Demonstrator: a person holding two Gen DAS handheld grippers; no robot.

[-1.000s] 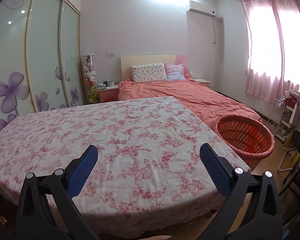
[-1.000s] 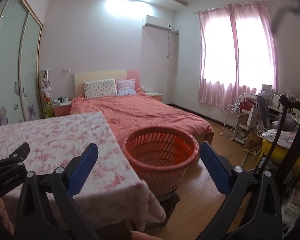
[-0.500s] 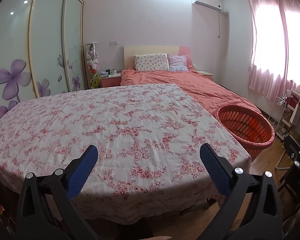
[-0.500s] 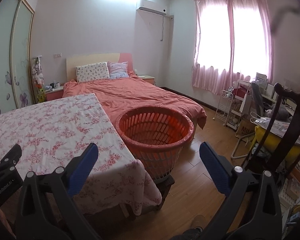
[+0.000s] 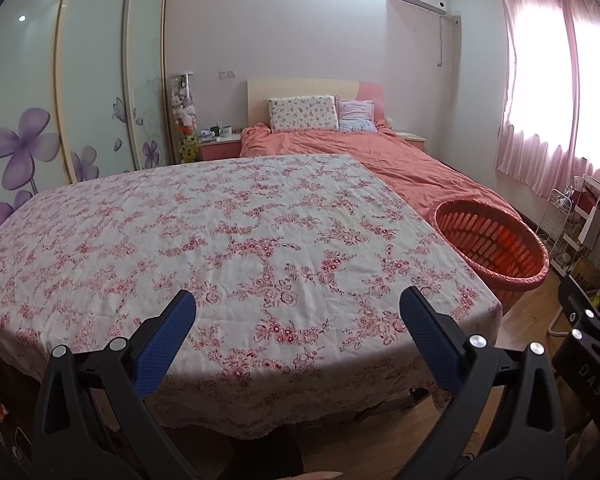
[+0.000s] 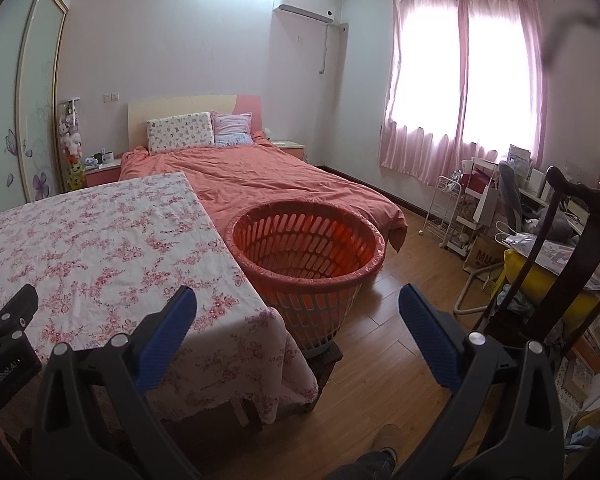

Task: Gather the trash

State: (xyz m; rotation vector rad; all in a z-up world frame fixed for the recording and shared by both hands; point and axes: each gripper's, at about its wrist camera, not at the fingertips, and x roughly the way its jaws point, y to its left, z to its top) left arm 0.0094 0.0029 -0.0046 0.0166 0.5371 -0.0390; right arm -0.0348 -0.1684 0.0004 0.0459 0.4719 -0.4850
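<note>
Floral cotton, pink on white, spread bare across the surface (image 5: 236, 240) in the left wrist view, with no scrap, wrapper or crumpled paper anywhere on it. Seen from higher and further back than a second ago: more of the cloth's near hem showing now, along with a strip of wooden floor (image 5: 364, 440) at 6 o'clock. Left gripper (image 5: 296, 320) hanging over the near edge, blue fingers (image 5: 164, 344) spread wide with nothing between them. Orange basket (image 5: 496, 244) at 3 o'clock, just beside the surface's right edge, seemingly empty inside as far as visible. Bed (image 5: 400, 160) with its salmon cover at 1 o'clock beyond. Over to the right wrist view: likewise pulled up and away, the basket (image 6: 304, 248) now lower in frame at 12 o'clock and resting on a dark low stand, more floor (image 6: 400, 320) exposed between 5 and 6 o'clock. Right gripper (image 6: 296, 320) wide apart too, fingers (image 6: 428, 336) gripping nothing. Part of the left gripper's black body at 9 o'clock. Cluttered chair (image 6: 560, 248) and shelving at 3 o'clock, too jumbled to tell rubbish from belongings. No trash identifiable in either view, so probably either a finished clear-up or a retreat to scan the room; no way of deciding which from here.
</note>
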